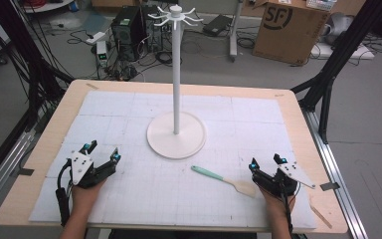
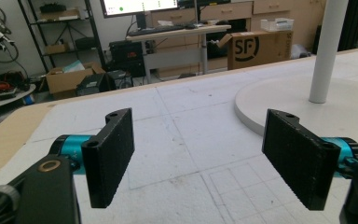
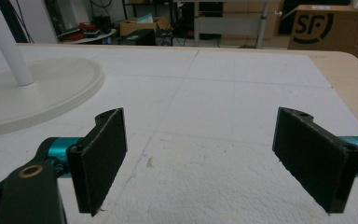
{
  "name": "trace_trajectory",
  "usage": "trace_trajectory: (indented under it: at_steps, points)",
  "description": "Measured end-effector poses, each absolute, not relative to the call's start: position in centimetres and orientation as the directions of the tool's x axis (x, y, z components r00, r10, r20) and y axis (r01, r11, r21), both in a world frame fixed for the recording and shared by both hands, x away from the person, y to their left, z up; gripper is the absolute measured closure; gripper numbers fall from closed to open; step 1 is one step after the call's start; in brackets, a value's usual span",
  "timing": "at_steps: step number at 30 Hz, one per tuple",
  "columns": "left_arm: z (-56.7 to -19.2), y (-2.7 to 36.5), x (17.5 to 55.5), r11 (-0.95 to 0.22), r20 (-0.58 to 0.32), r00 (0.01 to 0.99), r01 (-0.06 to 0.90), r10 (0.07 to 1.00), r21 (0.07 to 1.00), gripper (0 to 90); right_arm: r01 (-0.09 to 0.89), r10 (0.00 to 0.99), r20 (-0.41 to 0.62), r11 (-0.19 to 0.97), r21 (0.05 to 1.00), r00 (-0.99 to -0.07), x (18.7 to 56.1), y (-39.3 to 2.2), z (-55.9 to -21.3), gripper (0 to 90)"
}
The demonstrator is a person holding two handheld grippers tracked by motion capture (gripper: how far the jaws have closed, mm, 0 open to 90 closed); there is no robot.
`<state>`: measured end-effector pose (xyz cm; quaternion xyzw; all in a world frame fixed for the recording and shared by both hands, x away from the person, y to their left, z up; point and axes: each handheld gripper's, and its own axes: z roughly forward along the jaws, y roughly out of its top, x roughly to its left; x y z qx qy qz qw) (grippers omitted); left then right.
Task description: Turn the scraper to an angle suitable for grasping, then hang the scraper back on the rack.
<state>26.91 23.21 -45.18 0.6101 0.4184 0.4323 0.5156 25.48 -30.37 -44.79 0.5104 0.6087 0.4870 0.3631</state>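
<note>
Just to the right of the spatula (image 1: 223,179), the right gripper (image 1: 266,163) rests low on the white foam mat (image 1: 129,107) with its jaws spread wide and nothing between them; in the right gripper view the two black pads stand well apart over bare mat. The spatula lies flat on the mat in front of the white stand (image 1: 176,74), its mint-green handle pointing back toward the stand's round base (image 1: 175,135) and its pale blade toward the near edge, the blade's tip close beside the right gripper. Well to the left of the spatula, the left gripper (image 1: 102,151) also sits on the mat with jaws parted and empty; the left gripper view shows the base and pole of the stand ahead and to its right. The likely job is to lift the spatula and hang it from one of the hooks at the stand's crown (image 1: 176,15). To do that cleanly, the nearer gripper should swing left over the spatula, come down with one pad on either side of the handle rather than the thin blade, and close squarely across it. Whether the handle's end carries a hanging hole cannot be told. Beyond the wooden table (image 1: 40,149), a cardboard box (image 1: 288,27) sits on the floor.
</note>
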Motion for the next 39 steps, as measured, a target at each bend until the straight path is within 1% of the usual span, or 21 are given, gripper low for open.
trace_trajectory:
  at_steps: [3, 9, 17, 20, 22, 25, 31, 32, 35, 39]
  points:
    - [-45.18, 23.17, 26.90, -0.121, 0.099, 0.278, 0.063, 0.955, 0.991, 25.8, 0.270, 0.976, 0.052, 0.008, 0.963, -0.213, 25.53, -30.34, -44.80, 20.3]
    - [-45.18, 23.16, 26.83, -0.131, 0.109, 0.283, 0.058, 0.953, 0.990, 25.3, 0.272, 0.976, 0.055, 0.005, 0.962, -0.211, 25.55, -30.34, -44.79, 20.2]
    - [-45.14, 23.29, 27.05, -0.113, 0.087, 0.279, 0.077, 0.956, 0.991, 26.5, 0.285, 0.978, 0.072, -0.013, 0.959, -0.198, 25.67, -30.46, -44.79, 19.1]
    - [-45.15, 23.25, 27.02, -0.116, 0.091, 0.284, 0.075, 0.955, 0.990, 26.4, 0.309, 0.975, 0.073, -0.004, 0.951, -0.212, 25.95, -30.46, -44.78, 19.7]
    - [-45.17, 23.14, 26.90, -0.133, 0.110, 0.286, 0.065, 0.952, 0.989, 25.8, 0.316, 0.972, 0.065, 0.009, 0.949, -0.224, 26.03, -30.39, -44.76, 22.6]
    - [-45.25, 23.02, 26.61, -0.144, 0.129, 0.292, 0.033, 0.948, 0.989, 24.4, 0.324, 0.969, 0.065, 0.016, 0.946, -0.237, 26.13, -30.38, -44.77, 22.7]
    - [-45.22, 23.12, 26.73, -0.130, 0.113, 0.286, 0.042, 0.951, 0.991, 25.6, 0.329, 0.961, 0.098, -0.007, 0.944, -0.258, 26.16, -30.67, -44.77, 23.3]
    - [-45.22, 23.14, 26.76, -0.131, 0.113, 0.287, 0.044, 0.951, 0.990, 25.6, 0.329, 0.956, 0.103, -0.007, 0.944, -0.275, 26.19, -30.75, -44.76, 23.3]
    - [-45.22, 23.10, 26.72, -0.133, 0.115, 0.290, 0.042, 0.950, 0.990, 25.7, 0.342, 0.918, 0.134, 0.003, 0.940, -0.374, 26.20, -30.92, -44.70, 25.8]
    - [-45.22, 23.11, 26.73, -0.133, 0.115, 0.291, 0.042, 0.950, 0.990, 25.6, 0.344, 0.865, 0.103, 0.084, 0.935, -0.491, 26.16, -30.22, -44.67, 28.3]
